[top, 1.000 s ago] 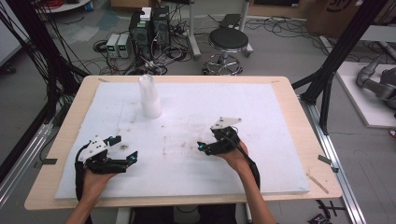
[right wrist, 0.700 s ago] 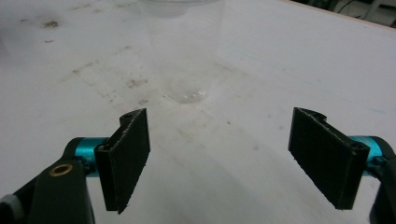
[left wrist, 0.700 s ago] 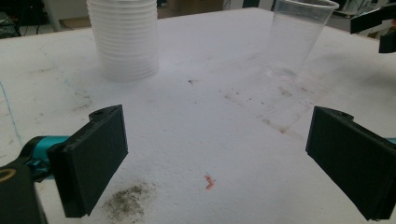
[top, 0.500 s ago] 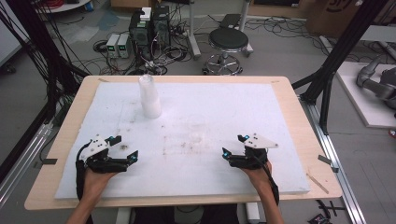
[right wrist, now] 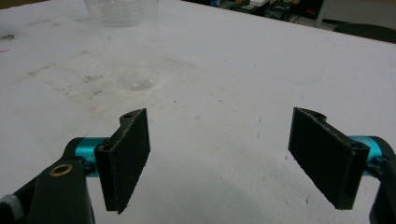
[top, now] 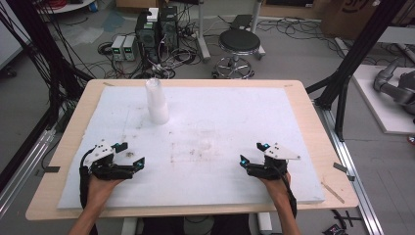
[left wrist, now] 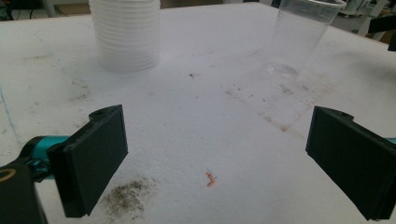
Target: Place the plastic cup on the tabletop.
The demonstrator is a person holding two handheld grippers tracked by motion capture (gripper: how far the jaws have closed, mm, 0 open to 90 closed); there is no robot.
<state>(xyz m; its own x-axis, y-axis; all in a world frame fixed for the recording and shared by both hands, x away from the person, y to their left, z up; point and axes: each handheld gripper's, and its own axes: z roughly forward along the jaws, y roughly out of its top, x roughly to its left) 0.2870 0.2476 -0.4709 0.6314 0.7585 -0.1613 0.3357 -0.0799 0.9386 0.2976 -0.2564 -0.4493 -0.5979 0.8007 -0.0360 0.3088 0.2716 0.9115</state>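
Pulled back to the near edge now, right gripper [top: 250,154], jaws wide. Left gripper [top: 131,155] likewise spread, over stained white foam [top: 235,112]. Cluttered floor beyond.

White cup stack [top: 157,102], clear cup [left wrist: 303,35], smudged white board [top: 235,122].

Stacked cups [top: 157,102] and clear cup [left wrist: 303,37] (upright) obstruct.
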